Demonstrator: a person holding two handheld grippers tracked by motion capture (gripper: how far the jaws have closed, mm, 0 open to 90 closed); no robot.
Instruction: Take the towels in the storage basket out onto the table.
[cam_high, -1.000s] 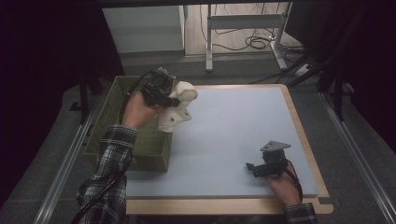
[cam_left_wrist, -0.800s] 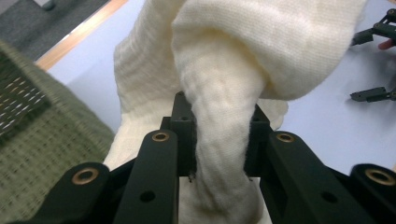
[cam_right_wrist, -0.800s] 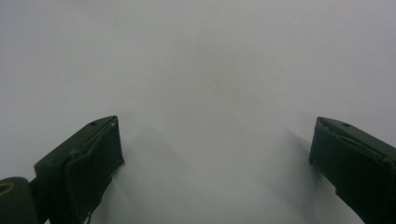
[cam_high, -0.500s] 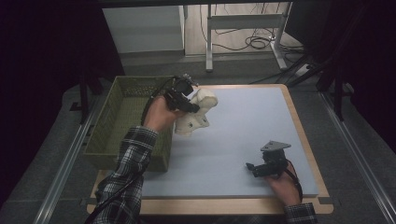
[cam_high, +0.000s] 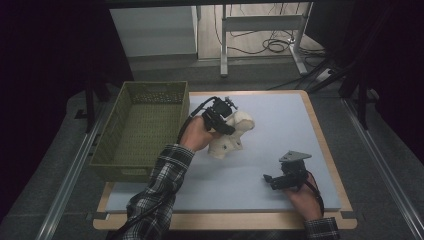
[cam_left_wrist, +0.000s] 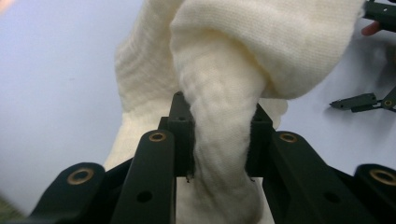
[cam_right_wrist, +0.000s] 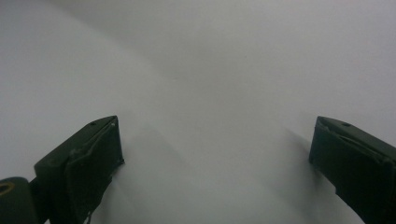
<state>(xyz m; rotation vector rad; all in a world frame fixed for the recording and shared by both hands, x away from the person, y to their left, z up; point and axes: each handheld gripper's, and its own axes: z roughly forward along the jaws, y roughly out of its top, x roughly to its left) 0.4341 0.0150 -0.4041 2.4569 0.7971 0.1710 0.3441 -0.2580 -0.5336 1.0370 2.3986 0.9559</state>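
A cream knitted cloth (cam_high: 231, 141) hangs bunched over the left part of the pale blue mat (cam_high: 280, 115), its lower end at or near the mat's surface. My left gripper (cam_high: 226, 121) is shut on it from above. In the left gripper view both black jaws pinch a thick fold of the cloth (cam_left_wrist: 261, 46) at the left gripper (cam_left_wrist: 217, 123) tips. My right gripper (cam_high: 270, 179) rests low near the mat's front right. In the right gripper view the right gripper (cam_right_wrist: 215, 144) stands open, its jaws wide apart with only bare mat between them.
A green woven basket (cam_high: 111, 148) stands at the mat's left edge, beside the left forearm in a plaid sleeve. The mat lies on a wooden board (cam_high: 326, 145). A white table frame and cables are on the floor beyond.
The left hand has carried the cloth from over the basket's right rim rightward and down onto the mat. The right hand has stayed put.
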